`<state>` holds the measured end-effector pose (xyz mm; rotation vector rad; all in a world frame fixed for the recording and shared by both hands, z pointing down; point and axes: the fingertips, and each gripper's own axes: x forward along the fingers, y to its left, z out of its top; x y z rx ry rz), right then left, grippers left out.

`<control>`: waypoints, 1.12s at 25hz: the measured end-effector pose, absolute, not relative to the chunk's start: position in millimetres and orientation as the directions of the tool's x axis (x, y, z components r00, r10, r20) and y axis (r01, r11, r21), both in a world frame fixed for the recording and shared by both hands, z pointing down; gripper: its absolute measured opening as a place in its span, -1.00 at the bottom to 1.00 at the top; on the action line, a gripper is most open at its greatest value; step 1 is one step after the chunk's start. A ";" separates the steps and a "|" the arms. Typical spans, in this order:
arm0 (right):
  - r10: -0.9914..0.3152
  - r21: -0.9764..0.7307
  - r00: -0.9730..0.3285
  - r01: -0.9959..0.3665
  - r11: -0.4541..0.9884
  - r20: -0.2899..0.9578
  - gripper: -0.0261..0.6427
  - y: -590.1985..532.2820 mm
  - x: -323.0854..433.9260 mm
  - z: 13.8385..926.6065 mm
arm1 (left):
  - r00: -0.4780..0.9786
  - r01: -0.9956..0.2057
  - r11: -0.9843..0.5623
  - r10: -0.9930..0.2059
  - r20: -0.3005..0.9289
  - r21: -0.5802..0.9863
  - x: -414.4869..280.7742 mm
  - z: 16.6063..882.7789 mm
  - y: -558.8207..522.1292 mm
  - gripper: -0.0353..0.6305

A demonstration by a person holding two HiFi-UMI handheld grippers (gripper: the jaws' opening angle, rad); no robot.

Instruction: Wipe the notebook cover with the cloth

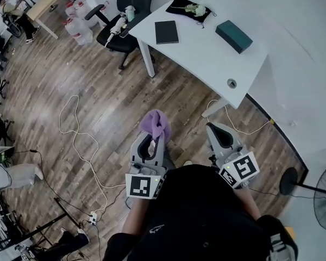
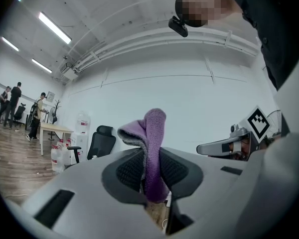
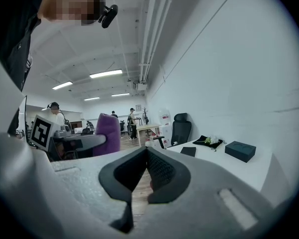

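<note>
A dark notebook [image 1: 166, 32] lies flat on the white table [image 1: 206, 58] far ahead of me; it also shows in the right gripper view as the notebook [image 3: 188, 151]. My left gripper [image 1: 151, 140] is shut on a purple cloth [image 1: 156, 125], which sticks up between its pads as the cloth [image 2: 153, 148]. My right gripper [image 1: 219, 130] is held close to my body, shut with nothing in it; its tips meet at the right gripper [image 3: 146, 153]. Both grippers hang over the wooden floor, well short of the table.
On the table lie a dark green box [image 1: 233, 36] and a black pouch with a pale flower [image 1: 191, 8]. A black office chair [image 1: 125, 20] stands at the table's left. White cables [image 1: 79, 145] trail over the floor. A fan [image 1: 320, 189] stands at right. People stand in the background.
</note>
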<state>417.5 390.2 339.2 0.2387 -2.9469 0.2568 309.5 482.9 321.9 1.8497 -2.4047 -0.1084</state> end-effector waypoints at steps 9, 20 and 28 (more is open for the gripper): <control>-0.177 -0.162 -0.967 -0.207 0.965 0.183 -0.91 357.3 306.4 329.5 | -0.196 -0.970 0.197 -0.980 0.017 0.145 198.6 310.4 441.2 -0.69; -0.214 -0.163 -0.965 -0.238 0.958 0.151 -0.91 342.1 199.5 327.3 | -0.193 -0.971 0.195 -0.981 0.032 0.135 93.6 321.6 437.7 -0.69; -0.195 -0.168 -0.963 -0.227 0.959 0.187 -0.91 328.7 171.8 340.5 | -0.225 -0.957 0.233 -0.972 0.064 0.171 63.6 337.1 432.3 -0.68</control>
